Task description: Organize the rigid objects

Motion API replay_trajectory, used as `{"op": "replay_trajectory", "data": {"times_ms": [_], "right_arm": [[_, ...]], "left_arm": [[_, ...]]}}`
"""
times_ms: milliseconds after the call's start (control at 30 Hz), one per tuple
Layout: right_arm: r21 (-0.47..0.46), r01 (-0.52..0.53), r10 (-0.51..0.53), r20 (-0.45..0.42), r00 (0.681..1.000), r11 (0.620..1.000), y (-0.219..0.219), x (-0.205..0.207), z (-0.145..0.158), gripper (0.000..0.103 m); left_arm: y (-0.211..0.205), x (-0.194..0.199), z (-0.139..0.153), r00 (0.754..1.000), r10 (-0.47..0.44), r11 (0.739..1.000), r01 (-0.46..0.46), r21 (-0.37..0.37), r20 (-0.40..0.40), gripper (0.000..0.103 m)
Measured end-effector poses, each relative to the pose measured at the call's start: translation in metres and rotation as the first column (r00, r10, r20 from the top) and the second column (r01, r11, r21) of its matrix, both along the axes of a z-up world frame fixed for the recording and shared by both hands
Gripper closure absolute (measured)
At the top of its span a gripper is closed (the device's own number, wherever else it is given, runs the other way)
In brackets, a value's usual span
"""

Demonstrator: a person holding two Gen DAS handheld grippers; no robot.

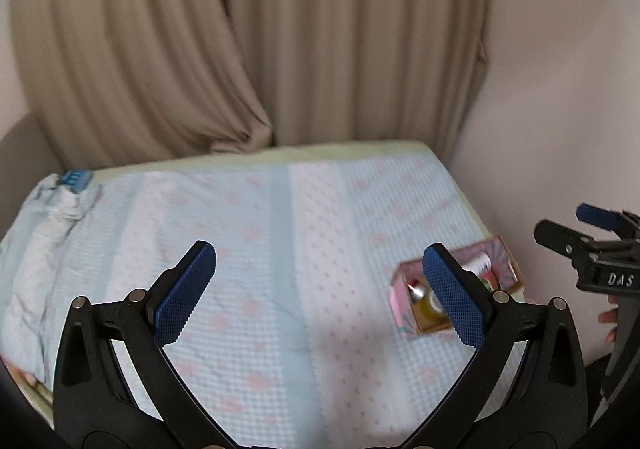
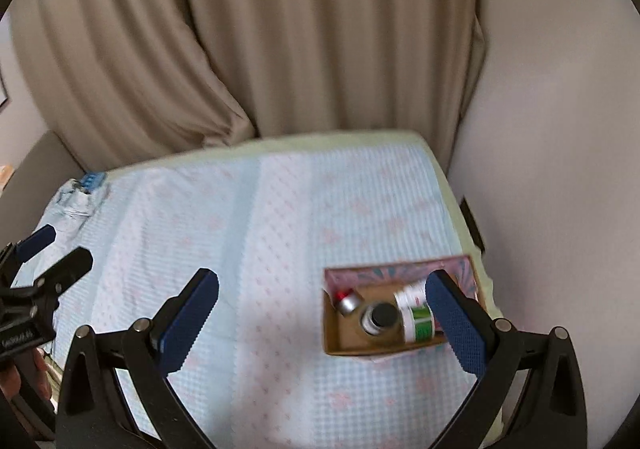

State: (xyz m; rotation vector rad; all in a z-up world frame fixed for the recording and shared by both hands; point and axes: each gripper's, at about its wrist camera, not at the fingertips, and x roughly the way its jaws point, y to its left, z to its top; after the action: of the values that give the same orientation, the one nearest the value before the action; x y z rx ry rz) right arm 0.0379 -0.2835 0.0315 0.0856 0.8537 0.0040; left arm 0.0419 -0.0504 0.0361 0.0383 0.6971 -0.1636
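A pale blue bedspread with pink dots lay spread under and ahead of the claw. Beige curtains hung beyond it, straight ahead. A bare white wall stood off to the claw's right. A blue clip sat far left.

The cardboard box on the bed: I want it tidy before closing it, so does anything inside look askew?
Mildly. In the pink-patterned cardboard box, the white tube with a green label and the small silver, red-tipped container lie tipped over, while the black-capped bottle stands upright. Nothing looks spilled.
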Motion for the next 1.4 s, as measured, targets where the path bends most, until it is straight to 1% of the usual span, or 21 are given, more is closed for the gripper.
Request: {"op": "replay_trajectory", "data": {"times_ms": [67, 100, 233, 300, 400, 467, 567, 800, 1400], "right_arm": [[-0.013, -0.011, 0.011, 0.039, 0.999, 1.000, 0.015, -0.013, 0.011, 0.000], [-0.022, -0.014, 0.015, 0.049, 0.999, 1.000, 0.021, -0.017, 0.014, 0.000], [-0.030, -0.001, 0.004, 0.088, 0.996, 1.000, 0.034, -0.036, 0.019, 0.000], [-0.039, 0.006, -0.002, 0.099, 0.995, 0.999, 0.037, -0.042, 0.020, 0.000], [-0.077, 0.019, -0.010, 0.116, 0.993, 0.997, 0.041, -0.047, 0.022, 0.000], [-0.077, 0.025, -0.015, 0.126, 0.992, 0.997, 0.042, -0.051, 0.025, 0.000], [-0.103, 0.031, -0.016, 0.142, 0.990, 0.994, 0.044, -0.053, 0.029, 0.000], [-0.106, 0.024, -0.007, 0.160, 0.987, 0.994, 0.049, -0.058, 0.031, 0.000], [-0.092, 0.022, -0.007, 0.160, 0.987, 0.995, 0.051, -0.058, 0.027, 0.000]], "left_arm": [[0.013, -0.016, 0.007, 0.999, 0.022, 1.000, -0.022, -0.003, 0.037, 0.000], [0.016, -0.020, 0.008, 0.999, 0.026, 1.000, -0.026, 0.002, 0.043, 0.000], [0.026, -0.043, 0.007, 0.996, 0.038, 0.999, -0.040, 0.026, 0.082, 0.000], [0.028, -0.050, 0.006, 0.995, 0.036, 0.999, -0.038, 0.021, 0.096, 0.000], [0.029, -0.057, 0.007, 0.994, 0.041, 0.999, -0.042, 0.002, 0.105, 0.000], [0.026, -0.059, 0.008, 0.993, 0.042, 0.999, -0.041, -0.008, 0.112, 0.000], [0.025, -0.060, 0.009, 0.993, 0.043, 0.999, -0.042, -0.009, 0.113, 0.000], [0.032, -0.062, 0.012, 0.993, 0.054, 0.998, -0.050, -0.038, 0.108, 0.000], [0.034, -0.064, 0.014, 0.992, 0.068, 0.997, -0.065, -0.032, 0.107, 0.000]]}}
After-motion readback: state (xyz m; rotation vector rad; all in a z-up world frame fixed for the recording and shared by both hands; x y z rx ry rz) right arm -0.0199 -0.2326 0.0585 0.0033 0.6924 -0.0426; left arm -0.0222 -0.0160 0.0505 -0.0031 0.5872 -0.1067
